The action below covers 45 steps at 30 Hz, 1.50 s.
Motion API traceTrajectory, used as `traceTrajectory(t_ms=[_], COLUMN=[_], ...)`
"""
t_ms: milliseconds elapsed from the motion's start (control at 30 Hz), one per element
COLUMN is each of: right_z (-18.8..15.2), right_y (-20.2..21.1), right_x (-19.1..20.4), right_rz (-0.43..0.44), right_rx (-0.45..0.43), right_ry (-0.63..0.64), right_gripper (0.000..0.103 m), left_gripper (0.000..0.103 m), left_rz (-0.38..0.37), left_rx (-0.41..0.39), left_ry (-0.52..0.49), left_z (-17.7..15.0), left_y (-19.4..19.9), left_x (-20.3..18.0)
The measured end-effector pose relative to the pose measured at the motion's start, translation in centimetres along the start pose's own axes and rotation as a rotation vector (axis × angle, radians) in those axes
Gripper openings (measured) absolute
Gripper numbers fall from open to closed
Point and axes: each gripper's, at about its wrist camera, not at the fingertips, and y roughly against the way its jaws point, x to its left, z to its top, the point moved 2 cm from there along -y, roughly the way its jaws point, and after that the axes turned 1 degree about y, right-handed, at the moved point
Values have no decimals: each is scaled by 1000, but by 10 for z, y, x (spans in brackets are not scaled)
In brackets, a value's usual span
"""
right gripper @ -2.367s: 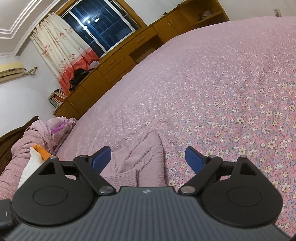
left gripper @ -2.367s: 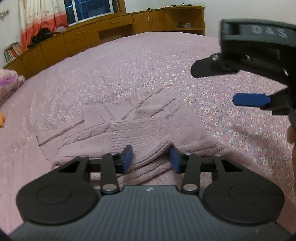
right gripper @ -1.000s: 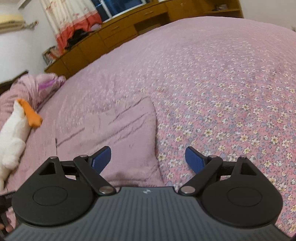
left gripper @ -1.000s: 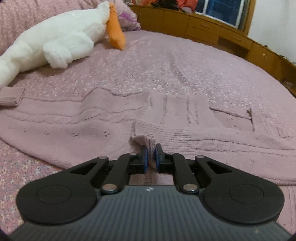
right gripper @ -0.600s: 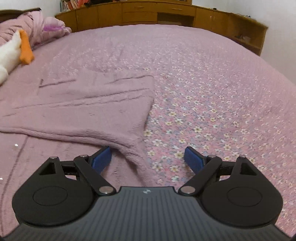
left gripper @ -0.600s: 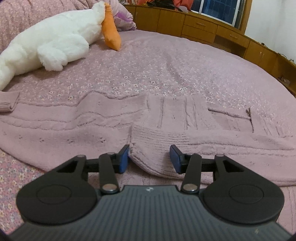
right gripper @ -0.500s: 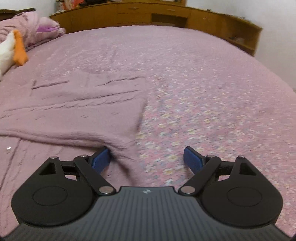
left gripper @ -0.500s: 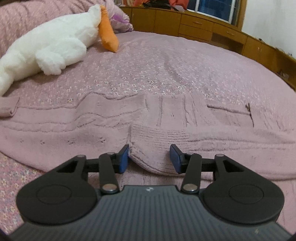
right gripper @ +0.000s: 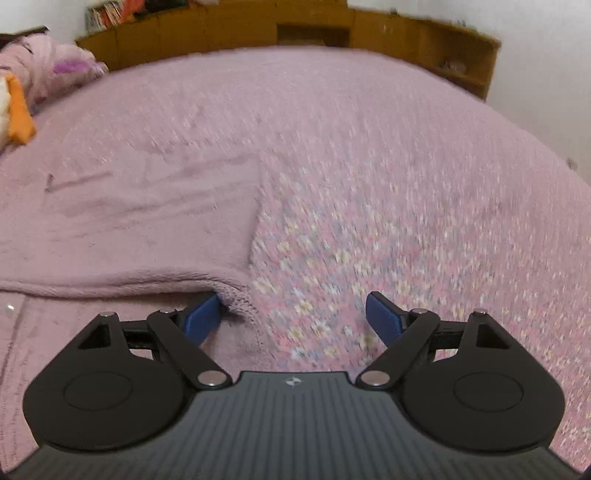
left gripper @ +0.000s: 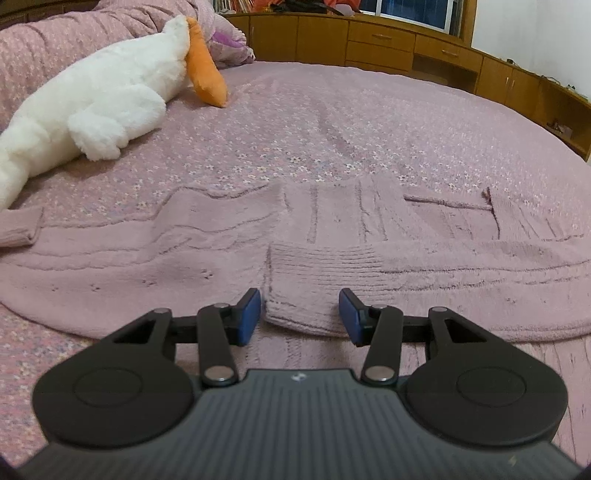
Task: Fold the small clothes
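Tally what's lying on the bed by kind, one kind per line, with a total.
Knit sweater, pink: 1
Plush toy, white with an orange beak: 1
Bundled pink bedding at the head end: 1
Total: 3
Both grippers, left gripper and right gripper, are open and left out of the count.

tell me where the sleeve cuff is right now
In the left wrist view, the cuff lies on the sweater, between the open left gripper's fingers.

Home bedroom: bed (left gripper: 332, 122) with pink floral cover fills frame; plush toy (left gripper: 96, 99) upper left; wooden cabinets (left gripper: 388, 48) and window (left gripper: 410, 11) along top.
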Motion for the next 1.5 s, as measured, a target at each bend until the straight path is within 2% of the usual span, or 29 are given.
traceTrajectory(t_ms=[100, 167, 267, 367, 400, 600, 767, 867, 1000, 1067, 1167, 1333, 1433, 1500], right_z=[5, 5, 2, -6, -9, -12, -15, -19, -39, -50, -63, -72, -75, -76], right_y=[17, 22, 12, -11, -15, -1, 35, 61, 94, 103, 108, 96, 85, 76], right_x=[10, 16, 21, 25, 25, 25, 29, 30, 35, 38, 39, 33, 31, 33], right_rz=[53, 102, 177, 196, 194, 193, 248, 270, 262, 249, 231, 217, 207, 205], right_rx=[-118, -153, -101, 26, 36, 9, -43, -77, -99, -108, -114, -105, -89, -73], right_ry=[21, 20, 4, -9, -10, -26, -85, -85, -50, -30, -24, -77, -104, -100], right_gripper=[88, 88, 88, 89, 90, 90, 90, 90, 90, 90, 90, 90, 90, 90], left_gripper=[49, 48, 51, 51, 50, 50, 50, 50, 52, 52, 52, 52, 52, 60], left_rz=[37, 68, 70, 87, 99, 179, 266, 293, 318, 350, 367, 404, 385, 356], left_rx=[11, 31, 34, 27, 21, 7, 4, 26, 67, 85, 101, 107, 95, 78], left_ry=[-34, -58, -41, 14, 27, 54, 79, 103, 152, 149, 196, 231, 258, 292], left_z=[0, -3, -4, -1, 1, 16, 40, 50, 47, 42, 33, 21, 22, 23], left_y=[3, 0, 1, 10, 14, 40, 62, 67, 59, 52, 39, 20, 10, 5], left_x=[1, 2, 9, 21, 27, 75, 138, 174, 214, 228, 251, 271, 279, 283])
